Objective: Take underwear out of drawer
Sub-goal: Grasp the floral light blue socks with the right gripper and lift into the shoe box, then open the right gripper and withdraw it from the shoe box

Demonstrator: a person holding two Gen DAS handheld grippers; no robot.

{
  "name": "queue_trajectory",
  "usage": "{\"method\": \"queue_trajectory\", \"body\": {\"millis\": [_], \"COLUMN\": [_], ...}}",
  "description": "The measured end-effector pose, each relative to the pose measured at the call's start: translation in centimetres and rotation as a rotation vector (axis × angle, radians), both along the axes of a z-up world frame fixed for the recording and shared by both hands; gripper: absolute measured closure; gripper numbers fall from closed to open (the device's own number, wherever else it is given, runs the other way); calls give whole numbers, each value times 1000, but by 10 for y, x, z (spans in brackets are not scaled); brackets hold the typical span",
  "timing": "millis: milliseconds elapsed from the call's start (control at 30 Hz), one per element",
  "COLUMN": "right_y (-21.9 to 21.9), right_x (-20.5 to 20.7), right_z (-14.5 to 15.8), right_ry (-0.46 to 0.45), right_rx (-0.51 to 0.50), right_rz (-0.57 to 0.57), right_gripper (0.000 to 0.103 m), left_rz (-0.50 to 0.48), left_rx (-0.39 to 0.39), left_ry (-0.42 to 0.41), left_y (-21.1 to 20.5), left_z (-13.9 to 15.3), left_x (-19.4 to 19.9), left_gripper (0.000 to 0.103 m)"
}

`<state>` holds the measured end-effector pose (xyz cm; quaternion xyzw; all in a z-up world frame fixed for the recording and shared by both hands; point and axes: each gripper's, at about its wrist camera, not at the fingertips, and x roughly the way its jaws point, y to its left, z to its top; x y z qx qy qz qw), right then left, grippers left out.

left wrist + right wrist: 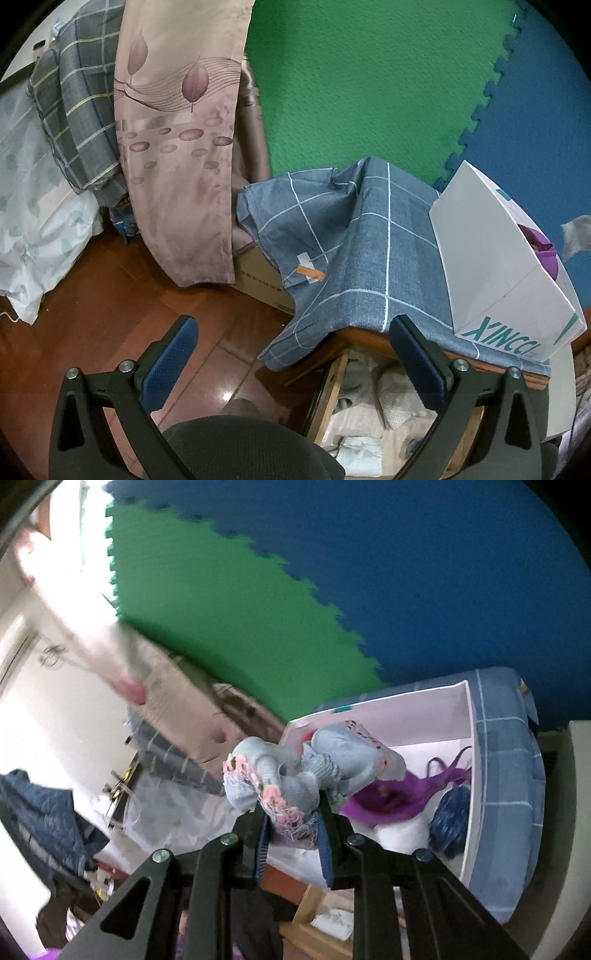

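The right gripper [291,829], clamped on bunched pale-blue underwear [295,771], holds it just near of the white box [467,716]; the left gripper [293,354] gapes empty above the drawer [332,380].

Your right hand-held gripper [293,829] is matt black plastic with bright metal screws and blue ribbed pads, pinching the pale blue knitted underwear with pink frayed trim [291,775] — soft, ribbed cloth. Beyond it, the white cardboard box [376,716] looks smooth and matt, with a purple satiny garment [391,797] inside. In your left view, the grey-blue checked woven cloth [369,266] is matt and slightly coarse, the reddish-brown wooden floor [110,295] glossy with reflections, and the green and blue foam wall mats [369,92] finely textured. The light wooden drawer [332,391] shows bare, unvarnished sides.
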<state>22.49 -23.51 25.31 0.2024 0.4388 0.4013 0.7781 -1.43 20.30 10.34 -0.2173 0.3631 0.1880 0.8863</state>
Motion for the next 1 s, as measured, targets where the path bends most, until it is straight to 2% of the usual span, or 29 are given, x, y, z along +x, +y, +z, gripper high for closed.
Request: {"method": "queue_trajectory", "body": {"millis": [267, 533, 633, 733, 833, 900, 1000], "right_y": [15, 39, 53, 62, 74, 80, 78], "right_x": [62, 98, 101, 101, 98, 96, 95], "right_z": [-48, -77, -79, -80, -84, -84, -83], "right_ry": [92, 128, 96, 91, 38, 10, 0], "right_rx": [-142, -379, -515, -593, -699, -736, -724], "right_rz": [-75, -101, -102, -107, -99, -100, -114], "right_gripper": [81, 81, 81, 81, 78, 77, 73], "left_rz": [-5, -16, -17, -15, -13, -14, -15], "left_rx": [30, 66, 72, 69, 73, 78, 86], "left_ry": [-4, -6, -7, -7, -11, -13, -14], "left_y": [-3, -10, -11, -12, -12, -12, -12], "left_z": [3, 5, 5, 5, 5, 6, 6], "left_x": [1, 2, 4, 1, 1, 0, 1], "left_gripper": [1, 1, 1, 1, 1, 1, 1]}}
